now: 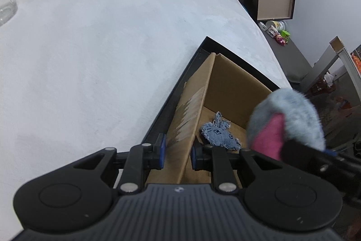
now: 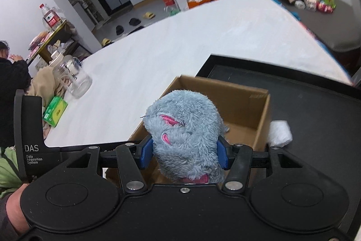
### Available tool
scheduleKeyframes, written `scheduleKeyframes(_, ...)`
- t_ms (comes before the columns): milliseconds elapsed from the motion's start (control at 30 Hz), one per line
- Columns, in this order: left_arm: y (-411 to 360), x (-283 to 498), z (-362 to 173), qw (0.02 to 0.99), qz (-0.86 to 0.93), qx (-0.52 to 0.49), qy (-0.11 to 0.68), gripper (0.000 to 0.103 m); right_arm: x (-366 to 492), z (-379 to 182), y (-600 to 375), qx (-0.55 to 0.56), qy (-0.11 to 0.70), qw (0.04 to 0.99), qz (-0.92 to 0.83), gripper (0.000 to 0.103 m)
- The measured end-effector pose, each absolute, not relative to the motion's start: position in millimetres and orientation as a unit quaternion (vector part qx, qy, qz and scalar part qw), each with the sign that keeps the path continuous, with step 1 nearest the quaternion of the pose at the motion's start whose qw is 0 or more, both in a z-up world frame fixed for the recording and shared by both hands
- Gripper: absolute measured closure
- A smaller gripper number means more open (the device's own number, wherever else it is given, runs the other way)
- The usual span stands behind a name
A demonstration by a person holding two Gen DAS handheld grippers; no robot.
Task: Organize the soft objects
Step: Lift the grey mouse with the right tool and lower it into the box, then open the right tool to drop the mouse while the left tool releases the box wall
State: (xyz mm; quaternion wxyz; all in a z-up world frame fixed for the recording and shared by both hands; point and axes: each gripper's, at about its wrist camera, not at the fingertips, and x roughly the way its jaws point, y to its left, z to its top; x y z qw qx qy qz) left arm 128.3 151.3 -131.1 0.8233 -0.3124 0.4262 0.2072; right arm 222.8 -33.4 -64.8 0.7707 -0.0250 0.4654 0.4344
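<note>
- Your right tongs (image 2: 185, 154) are clamped on the grey-blue fuzzy plush toy with pink ears (image 2: 186, 134); both blue pads press into its flanks at the lower middle of the right wrist view, and the pile bulges around them.
- The toy hangs directly above the open brown cardboard box (image 2: 243, 101), which fills the middle of that view. So the move ahead looks like a straight descent into the box, not a sideways carry.
- Your left tongs (image 1: 177, 154) straddle the box's near cardboard wall (image 1: 191, 114), one pad on either side. You cannot tell from the left wrist view whether they pinch it or only bracket it.
- A frayed blue denim fabric piece (image 1: 220, 133) already lies flat on the box floor, just beyond the left tongs.
- The plush is rounded, deep-piled and squashy; the box is stiff corrugated board with torn tape on one flap, and it sits in a black shallow tray (image 2: 304, 105) on the white matte surface (image 2: 180, 42).
- A small white soft wad (image 2: 279, 132) rests on the tray, touching the box's right wall.
</note>
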Motion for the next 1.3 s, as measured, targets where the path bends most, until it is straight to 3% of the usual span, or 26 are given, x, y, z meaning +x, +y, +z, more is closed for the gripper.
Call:
scheduleKeyframes(700,166.4,120.6,-135.5,0.825,0.201,-0.324,0.417,0.081,214.4,-94.2,-11.2,-0.040,0.531,0.726,0.436,0.042)
scheduleKeyframes(1300,151.6,115.6,-126.5,0.837,0.189,-0.273,0.436,0.075,221.8,-62.6,-46.7,-0.020,0.470,0.768,0.434,0.043)
